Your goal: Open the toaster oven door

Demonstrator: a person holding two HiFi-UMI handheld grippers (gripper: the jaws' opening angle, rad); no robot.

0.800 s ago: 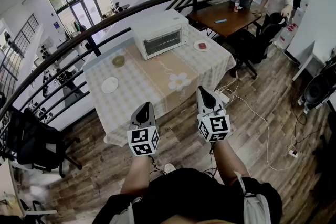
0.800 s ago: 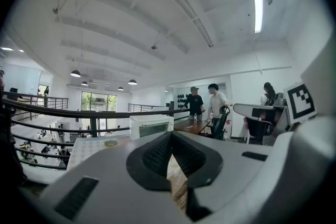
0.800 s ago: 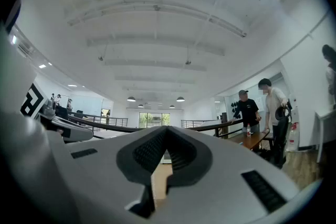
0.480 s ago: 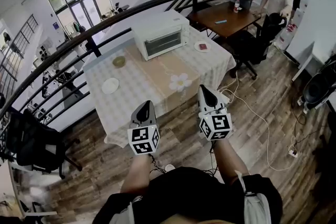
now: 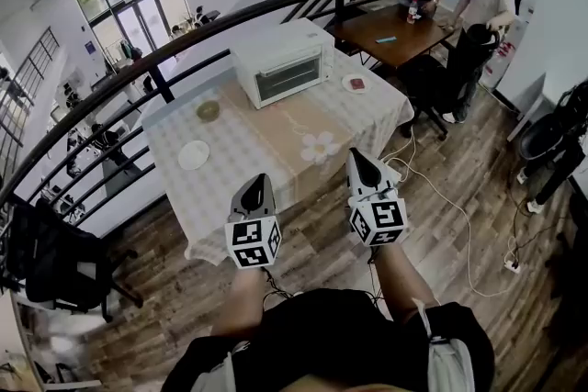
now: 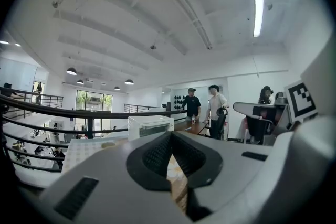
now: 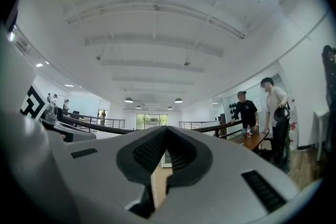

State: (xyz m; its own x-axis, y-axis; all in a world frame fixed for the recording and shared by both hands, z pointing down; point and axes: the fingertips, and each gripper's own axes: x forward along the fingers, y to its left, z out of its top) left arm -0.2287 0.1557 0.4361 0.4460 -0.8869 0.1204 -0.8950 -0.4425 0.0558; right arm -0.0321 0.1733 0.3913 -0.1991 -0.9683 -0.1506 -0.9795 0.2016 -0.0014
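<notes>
Currently, entries run left to right, each placed against the toaster oven, which stands at the far edge of the tabletop, door shut and facing the person.

- Plate: well to the left of the toaster oven and nearer the person. Bowl: left of it, closer in. Risk: either gets knocked if an approach swings wide.
- Left gripper: well short of the toaster oven, jaws pressed together, nothing between them. Risk: arriving at the door handle like this, it bumps rather than grasps.
- Right gripper: likewise well short, jaws closed and empty. Same risk.
- Toaster oven itself: it sits on a cloth. Risk: a level pull probably drags the whole unit forward instead of swinging the door; the handle is too small to make out from here.
- Small plate: just right of the toaster oven, in the path of a dropping door or elbow.
- Floor cable: right of the tabletop, a trip hazard on approach.
</notes>
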